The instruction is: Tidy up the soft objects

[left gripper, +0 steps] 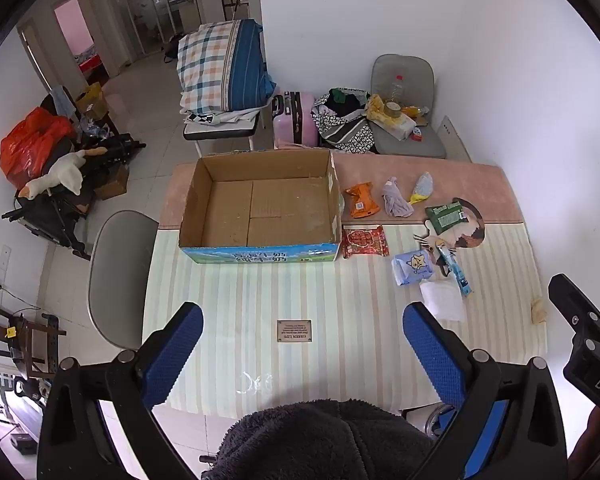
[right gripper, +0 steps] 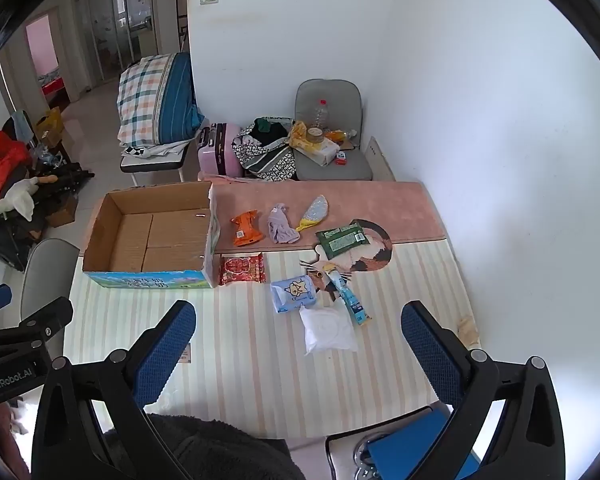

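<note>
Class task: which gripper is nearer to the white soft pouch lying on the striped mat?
Right. The right gripper hovers open just before the white pouch, which lies between its fingers' line of view. The left gripper hovers further left, with the pouch off to its right.

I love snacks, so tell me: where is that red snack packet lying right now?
The red snack packet lies flat on the striped table mat, right beside the near right corner of the open cardboard box, with the orange packet just beyond it.
</note>
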Available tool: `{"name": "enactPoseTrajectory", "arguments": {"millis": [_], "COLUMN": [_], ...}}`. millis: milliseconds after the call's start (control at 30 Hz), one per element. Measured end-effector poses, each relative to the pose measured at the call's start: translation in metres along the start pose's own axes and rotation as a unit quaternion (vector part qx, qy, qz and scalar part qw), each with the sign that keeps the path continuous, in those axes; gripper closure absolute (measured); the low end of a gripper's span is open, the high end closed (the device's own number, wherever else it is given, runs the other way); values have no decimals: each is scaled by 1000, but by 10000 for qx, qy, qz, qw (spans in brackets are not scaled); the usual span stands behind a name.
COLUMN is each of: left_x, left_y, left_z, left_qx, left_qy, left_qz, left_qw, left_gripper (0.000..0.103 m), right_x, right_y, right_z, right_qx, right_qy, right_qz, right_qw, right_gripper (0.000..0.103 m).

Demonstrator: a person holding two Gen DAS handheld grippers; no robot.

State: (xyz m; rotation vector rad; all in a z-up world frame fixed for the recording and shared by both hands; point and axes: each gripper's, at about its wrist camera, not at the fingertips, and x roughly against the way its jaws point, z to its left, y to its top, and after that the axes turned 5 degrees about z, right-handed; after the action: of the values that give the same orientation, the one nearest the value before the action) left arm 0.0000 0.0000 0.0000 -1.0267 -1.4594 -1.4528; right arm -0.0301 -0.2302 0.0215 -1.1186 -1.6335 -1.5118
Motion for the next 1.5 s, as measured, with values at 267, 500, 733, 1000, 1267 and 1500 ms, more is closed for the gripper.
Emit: {"name": "enactPoseTrajectory", "arguments": {"millis": [267,500,733,1000,1267,1500], "left_x": [-2,2,5,8,14,20], "left_y": [1,0,3,5,0,-4], "left_z": [0,4,-2,-7,-7,-8], "left_qx": [-28,-15,-7,0,9,-2], "left_qy": [-40,-50,-33,-33,-31,-8], "left_qz": [-13,-50,-70,-138,-222,-335], "left_qw": [10000,10000,10000,9999,9997,9994], "left_gripper": [1,1,1,1,1,1], "right_x": [-1,-1,1,8,12,17], "right_y": [0,-1,3,-2,-1,-2], "right_z": [0,0,-1,-1,-2,-4], "right_qx": [-17,-29,-25,38,56,82], "right_qy": [74,85,116,108,136,127], "right_qz": [16,5,1,-88,-112,-212], "right_qw": [10000,10000,9999,9999,9998,9997], "right_gripper": [0,0,0,0,0,0]}}
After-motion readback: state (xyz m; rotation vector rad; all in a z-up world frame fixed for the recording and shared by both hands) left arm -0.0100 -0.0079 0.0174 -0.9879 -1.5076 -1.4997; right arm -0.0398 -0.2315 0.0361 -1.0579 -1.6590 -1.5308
